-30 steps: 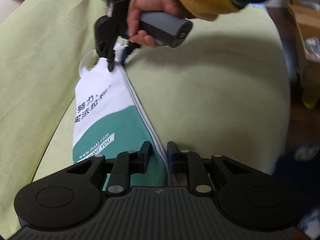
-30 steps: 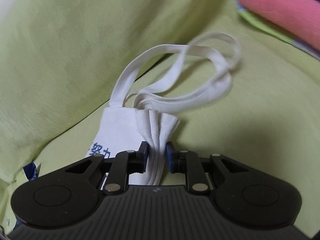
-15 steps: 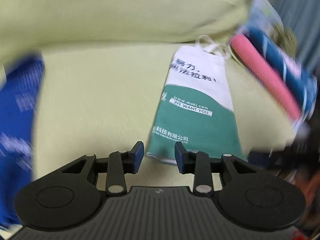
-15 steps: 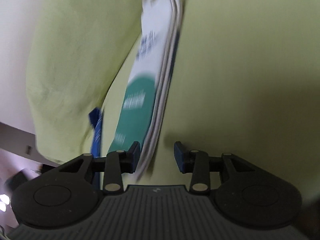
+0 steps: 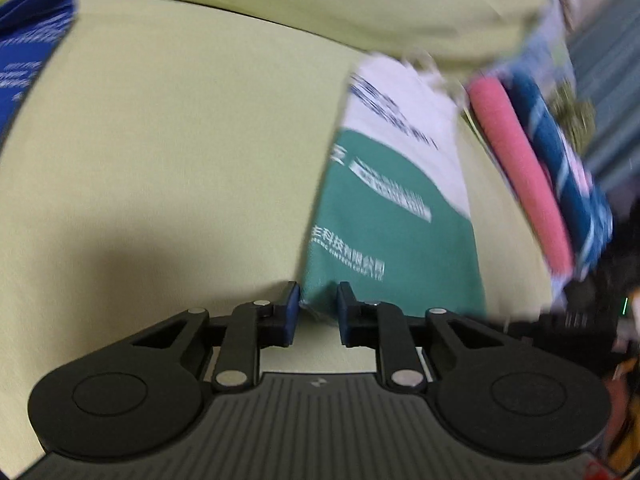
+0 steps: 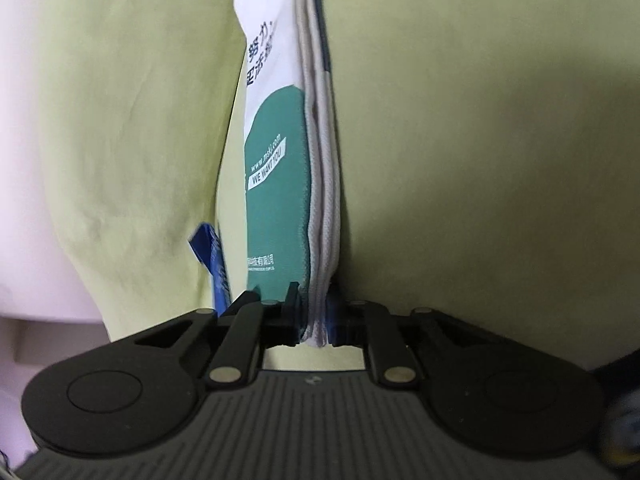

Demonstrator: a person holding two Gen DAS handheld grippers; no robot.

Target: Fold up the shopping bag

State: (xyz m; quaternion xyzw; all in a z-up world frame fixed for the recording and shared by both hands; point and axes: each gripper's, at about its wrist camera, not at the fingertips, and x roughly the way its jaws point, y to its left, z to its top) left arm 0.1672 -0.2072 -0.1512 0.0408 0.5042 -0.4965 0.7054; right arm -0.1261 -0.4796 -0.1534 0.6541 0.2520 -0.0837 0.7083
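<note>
The shopping bag (image 5: 394,196) is white and green with printed text, folded into a narrow strip on a yellow-green cushion. In the left wrist view my left gripper (image 5: 318,310) has its jaws narrowly apart around the bag's green bottom corner; the view is blurred. In the right wrist view the bag (image 6: 280,160) runs away from me, its folded white layers on the right edge. My right gripper (image 6: 316,312) is shut on the bag's near-end folded edge.
The yellow-green cushion (image 5: 180,140) spreads under the bag, with its back cushion (image 6: 128,120) at left. A pink roll (image 5: 520,176) and blue striped fabric (image 5: 560,152) lie to the right. A blue printed item (image 5: 28,52) lies at far left, also in the right wrist view (image 6: 212,256).
Both grippers let go of the bag's ends and moved to its bottom end. My right gripper has closed on the folded edge; my left jaws have narrowed around the green corner.
</note>
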